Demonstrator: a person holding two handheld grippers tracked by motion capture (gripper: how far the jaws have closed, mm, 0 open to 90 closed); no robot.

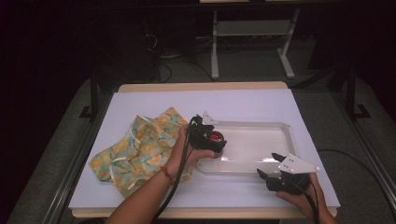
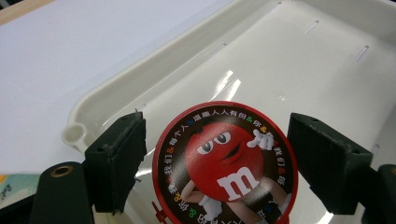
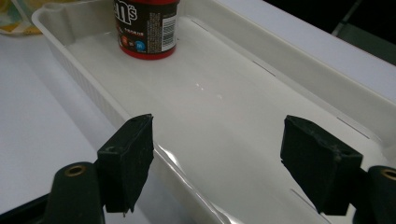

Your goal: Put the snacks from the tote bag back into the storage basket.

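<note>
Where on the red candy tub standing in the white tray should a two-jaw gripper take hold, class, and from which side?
Grip the red candy tub across its round side wall, just below the lid, coming down from above. It stands upright on the tray floor near one end, so the nearby rim probably hampers a sideways approach. The left gripper already hangs over it with jaws open either side of the lid.

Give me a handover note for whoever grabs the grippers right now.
Left gripper: open, jaws on either side of the red candy tub, not touching it.
Right gripper: open, over the near rim of the white tray, holding nothing.
Tub stands upright at the tray's left end. Patterned cloth lies left of the tray.
Done: tub is in the tray.
Left: probably back the left gripper away.
</note>
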